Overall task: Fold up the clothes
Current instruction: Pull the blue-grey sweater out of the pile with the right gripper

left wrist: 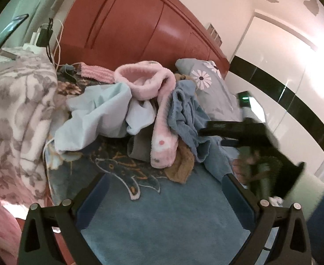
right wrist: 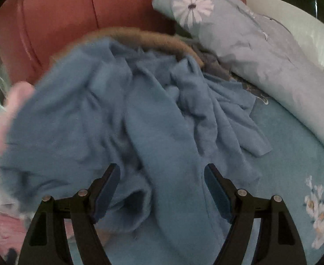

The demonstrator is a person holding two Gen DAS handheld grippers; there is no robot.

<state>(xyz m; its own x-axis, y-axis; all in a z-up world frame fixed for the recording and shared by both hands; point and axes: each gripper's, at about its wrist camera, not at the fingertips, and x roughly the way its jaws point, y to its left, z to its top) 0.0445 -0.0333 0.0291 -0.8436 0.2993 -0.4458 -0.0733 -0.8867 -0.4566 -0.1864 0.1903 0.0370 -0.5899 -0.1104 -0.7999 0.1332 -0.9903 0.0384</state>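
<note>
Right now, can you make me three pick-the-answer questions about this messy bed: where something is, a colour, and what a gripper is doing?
1. Where is the daisy pillow?
A. against the headboard
B. on the floor
C. under the pile

2. What colour is the fluffy robe?
A. green
B. pink
C. black

3. How is the right gripper?
A. shut on a sock
B. out of view
C. open above the blue garment

Answers: 1 A, it leans on the red board. 2 B, pink fleece. 3 C, the fingers stand apart.
</note>
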